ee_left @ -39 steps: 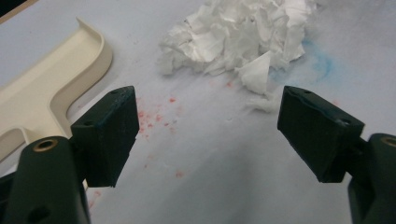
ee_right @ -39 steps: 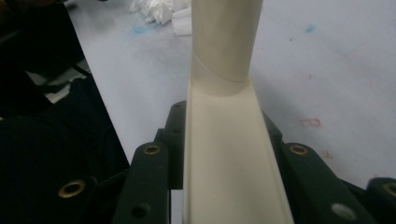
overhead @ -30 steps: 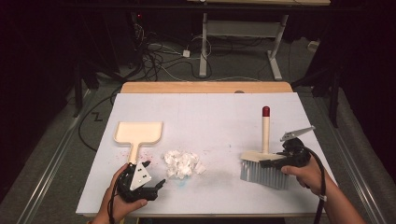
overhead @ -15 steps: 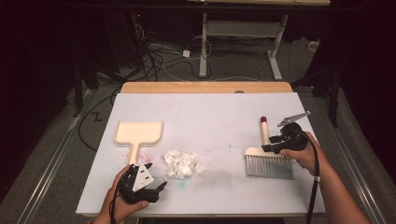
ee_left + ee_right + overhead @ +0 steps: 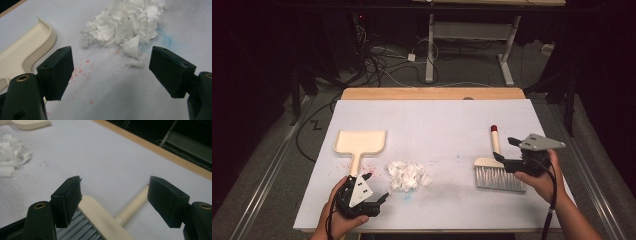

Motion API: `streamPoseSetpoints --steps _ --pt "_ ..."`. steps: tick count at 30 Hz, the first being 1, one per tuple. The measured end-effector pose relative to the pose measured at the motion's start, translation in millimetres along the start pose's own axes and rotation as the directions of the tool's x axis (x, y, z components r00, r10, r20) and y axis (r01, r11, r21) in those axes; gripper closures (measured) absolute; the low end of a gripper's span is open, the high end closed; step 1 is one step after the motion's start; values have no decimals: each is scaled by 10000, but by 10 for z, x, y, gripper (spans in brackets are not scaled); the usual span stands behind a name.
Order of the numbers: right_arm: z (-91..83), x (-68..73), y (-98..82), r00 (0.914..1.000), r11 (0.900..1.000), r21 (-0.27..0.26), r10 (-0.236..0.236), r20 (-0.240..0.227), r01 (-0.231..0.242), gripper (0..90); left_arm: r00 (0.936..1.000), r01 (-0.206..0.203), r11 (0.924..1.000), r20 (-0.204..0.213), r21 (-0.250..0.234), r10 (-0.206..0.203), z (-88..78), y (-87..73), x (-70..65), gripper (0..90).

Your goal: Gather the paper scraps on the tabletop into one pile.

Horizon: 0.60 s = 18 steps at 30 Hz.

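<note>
A: Where is the brush point(image 5: 498, 170)?

B: It lies flat near the table's point(image 5: 437, 120) right edge, bristles toward the near side, red-tipped handle pointing far. The right gripper view adds that the handle point(image 5: 131, 207) runs between the right gripper point(image 5: 115, 195), whose jaws have just been opening and stand spread, apparently clear of it.

A: And the other hand?

B: The left gripper point(image 5: 110, 72) is spread too, nothing between. Just beyond lies the paper scrap pile point(image 5: 125, 22), the dustpan point(image 5: 25, 52) to its left.
</note>
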State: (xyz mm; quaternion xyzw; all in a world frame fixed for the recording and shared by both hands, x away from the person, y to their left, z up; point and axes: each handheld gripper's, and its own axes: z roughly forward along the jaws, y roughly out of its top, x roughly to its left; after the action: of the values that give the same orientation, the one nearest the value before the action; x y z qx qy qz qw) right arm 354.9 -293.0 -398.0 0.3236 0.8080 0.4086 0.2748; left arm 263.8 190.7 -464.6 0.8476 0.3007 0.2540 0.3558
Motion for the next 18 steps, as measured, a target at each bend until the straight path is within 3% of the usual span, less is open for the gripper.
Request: streamPoseSetpoints --steps 4,9,10,13,18 --pt "-201 170 -148 9970 9988 -478 -28 770 65 264 9999 -2 9999 -104 -170 1 -18 6 -9 182" --pt "-389 337 -359 9869 9935 -1064 -233 1595 407 257 9989 -352 9991 -309 -231 344 -52 12 -41 168" --pt "-422 354 -401 9862 9910 -1244 -280 1630 487 257 9991 -314 9992 -301 -233 307 -52 7 -36 168" --pt "-443 364 -472 9878 9935 -1053 -273 1535 438 245 9991 -207 9996 -384 -168 200 -36 -1 -14 168" --pt "-418 365 -444 9878 9934 -1080 -225 1540 395 235 9987 -256 9997 -445 -64 253 -22 4 -18 168"
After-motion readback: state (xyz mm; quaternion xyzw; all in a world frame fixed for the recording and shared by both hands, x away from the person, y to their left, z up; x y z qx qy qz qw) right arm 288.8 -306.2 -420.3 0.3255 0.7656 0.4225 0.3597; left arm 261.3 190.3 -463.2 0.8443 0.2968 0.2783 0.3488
